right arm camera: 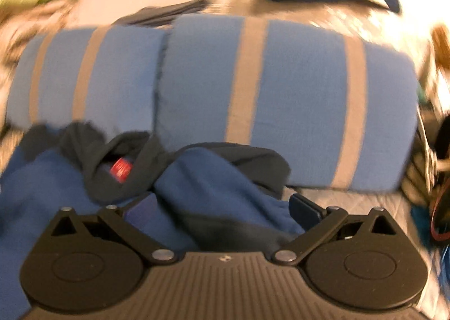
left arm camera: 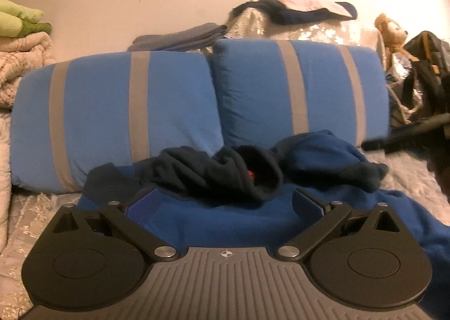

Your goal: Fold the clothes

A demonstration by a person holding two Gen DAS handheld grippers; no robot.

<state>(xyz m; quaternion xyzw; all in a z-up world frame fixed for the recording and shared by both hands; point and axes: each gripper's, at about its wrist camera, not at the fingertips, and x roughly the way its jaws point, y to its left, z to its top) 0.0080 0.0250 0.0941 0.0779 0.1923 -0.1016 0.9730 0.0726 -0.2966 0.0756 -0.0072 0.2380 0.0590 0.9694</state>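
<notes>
Both claws gape: left claw (left arm camera: 223, 203) just short of the crumpled blue garment (left arm camera: 253, 173); right claw (right arm camera: 222, 207) straddles its fold.

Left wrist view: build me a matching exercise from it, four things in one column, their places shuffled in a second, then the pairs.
Things:
1. teddy bear
2. green bedding
3. blue fleece garment
4. folded grey-blue cloth

Places:
A. crumpled on the bed in front of the striped pillows
B. far left, on top of a cream quilt
C. behind the pillows, near the middle
D. far right, behind the right pillow

Pairs: 1-D, 2-B, 3-A, 4-C
</notes>
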